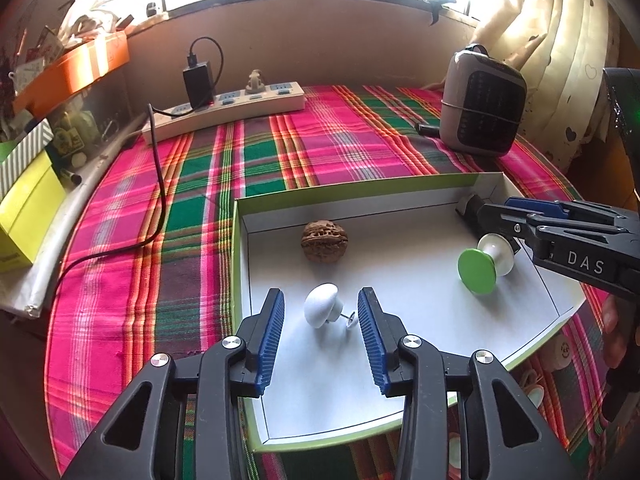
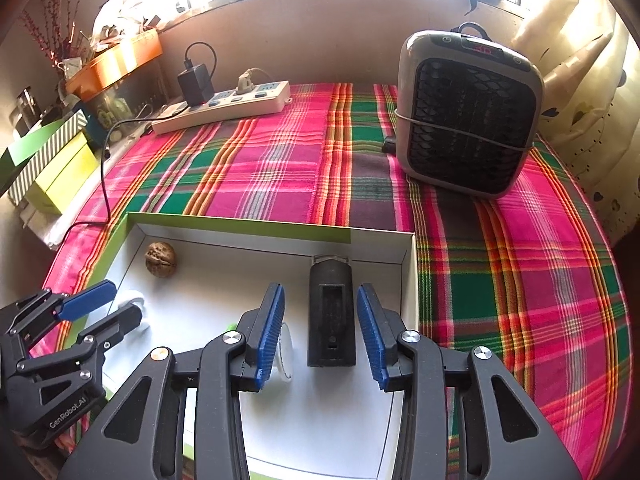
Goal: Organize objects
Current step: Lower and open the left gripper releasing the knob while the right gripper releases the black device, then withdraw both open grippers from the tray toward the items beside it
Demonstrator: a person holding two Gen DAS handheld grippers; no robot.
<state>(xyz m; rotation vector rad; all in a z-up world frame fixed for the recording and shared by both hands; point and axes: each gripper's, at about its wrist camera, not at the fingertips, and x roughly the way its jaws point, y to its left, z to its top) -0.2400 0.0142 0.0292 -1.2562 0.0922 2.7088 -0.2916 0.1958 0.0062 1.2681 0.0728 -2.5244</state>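
We see a plaid cloth (image 2: 280, 168) under the white tray (image 1: 400, 360); heater (image 2: 468, 116) beyond it by the window. Left gripper (image 1: 321, 332) stands apart around a white knob (image 1: 320, 310); right gripper (image 2: 320, 332) apart around a black block (image 2: 331, 316).

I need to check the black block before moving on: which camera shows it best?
The right wrist view: the black block lies whole in the box, between the open right gripper pads, untouched. The left wrist view shows only its end behind that gripper.

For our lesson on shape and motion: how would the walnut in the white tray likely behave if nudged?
The walnut looks rounded, so it would probably roll or wobble. Its ridged shell suggests decent grip, and it seems stiff. The tray walls should stop it.
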